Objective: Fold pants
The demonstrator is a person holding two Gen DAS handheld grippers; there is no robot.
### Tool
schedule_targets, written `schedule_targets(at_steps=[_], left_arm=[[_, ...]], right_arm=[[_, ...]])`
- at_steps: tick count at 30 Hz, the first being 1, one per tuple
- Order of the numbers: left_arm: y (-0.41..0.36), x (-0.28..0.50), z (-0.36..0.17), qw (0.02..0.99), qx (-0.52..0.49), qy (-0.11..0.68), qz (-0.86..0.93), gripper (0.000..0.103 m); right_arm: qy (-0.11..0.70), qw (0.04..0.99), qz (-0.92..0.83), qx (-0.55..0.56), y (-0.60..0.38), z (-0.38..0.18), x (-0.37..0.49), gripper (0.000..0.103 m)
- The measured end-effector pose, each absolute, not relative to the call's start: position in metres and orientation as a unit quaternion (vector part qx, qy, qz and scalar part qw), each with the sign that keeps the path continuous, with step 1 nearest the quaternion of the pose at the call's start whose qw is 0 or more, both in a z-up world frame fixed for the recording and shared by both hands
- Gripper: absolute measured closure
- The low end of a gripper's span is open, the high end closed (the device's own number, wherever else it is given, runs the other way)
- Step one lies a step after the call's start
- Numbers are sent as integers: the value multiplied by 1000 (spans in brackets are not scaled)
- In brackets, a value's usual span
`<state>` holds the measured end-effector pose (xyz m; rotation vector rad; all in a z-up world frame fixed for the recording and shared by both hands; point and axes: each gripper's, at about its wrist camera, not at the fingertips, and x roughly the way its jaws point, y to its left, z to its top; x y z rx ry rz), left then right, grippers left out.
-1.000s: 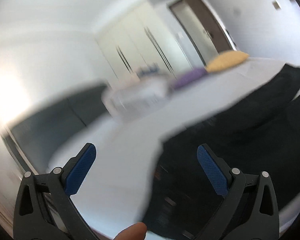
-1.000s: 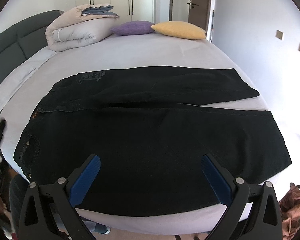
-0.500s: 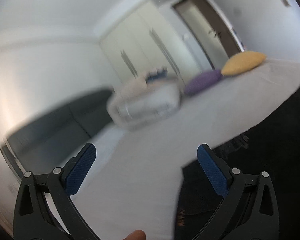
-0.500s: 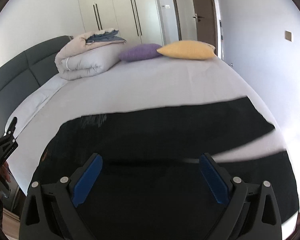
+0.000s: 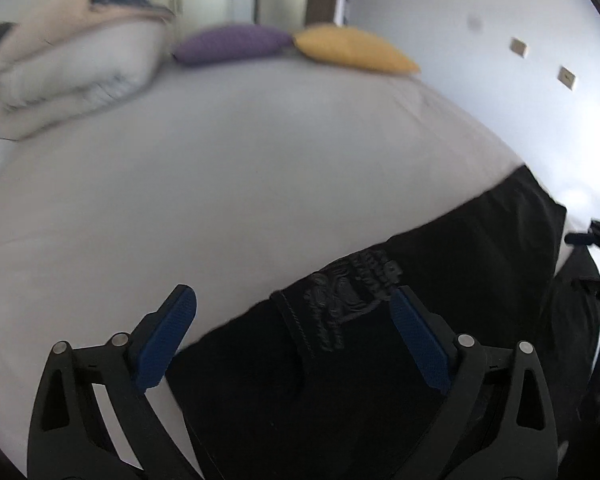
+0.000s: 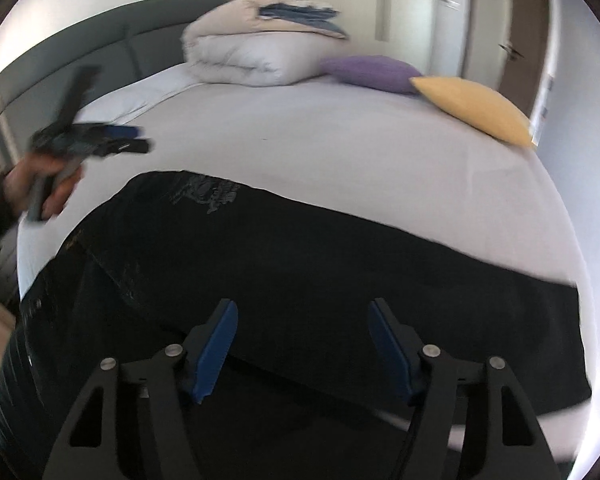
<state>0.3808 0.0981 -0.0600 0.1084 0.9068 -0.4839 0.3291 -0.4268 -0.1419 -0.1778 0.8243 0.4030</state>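
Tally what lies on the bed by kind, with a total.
Pants: 1
Cushions: 2, purple and yellow
Duvet, folded: 1
Blue folded cloth on the duvet: 1
Total: 5

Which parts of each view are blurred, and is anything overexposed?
Left wrist view: folded white duvet and purple cushion smeared. Right wrist view: left tool streaked, dark denim pants soft; white wall at the right edge blown out.
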Motion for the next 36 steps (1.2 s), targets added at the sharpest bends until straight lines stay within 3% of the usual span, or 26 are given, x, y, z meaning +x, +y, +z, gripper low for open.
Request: schedule_targets(at_steps=[4,6,9,11,15,17,19,26,36], left_arm=[[97,411,-104,811,60,503,-294,30],[90,419,-122,790,103,521,-307,35],[89,427,-139,766,114,547,-318,35],[91,432,-148,755,114,560,-322,38],[94,437,-155,753,120,559,-325,71],[94,433,-155,752,124,556,-331,81],[91,423,-153,762,143,540,-328,92],[102,369,-114,830,158,438,-308,98],[89,320,-102,849,197,381,-308,98]], right_arm=[[405,882,216,-104,-427,-155,344,35],[408,878,226,-108,-424,-162,355,35],[407,874,241,-115,-417,-168,365,36],[403,871,252,-121,-410,-169,367,41],[404,861,275,-143,-392,-174,383,52],[408,855,286,-146,-383,-175,393,63],[405,851,294,-160,-371,-174,406,66],[404,829,321,-215,-327,-170,455,67],[439,798,323,-256,-293,-191,503,66]])
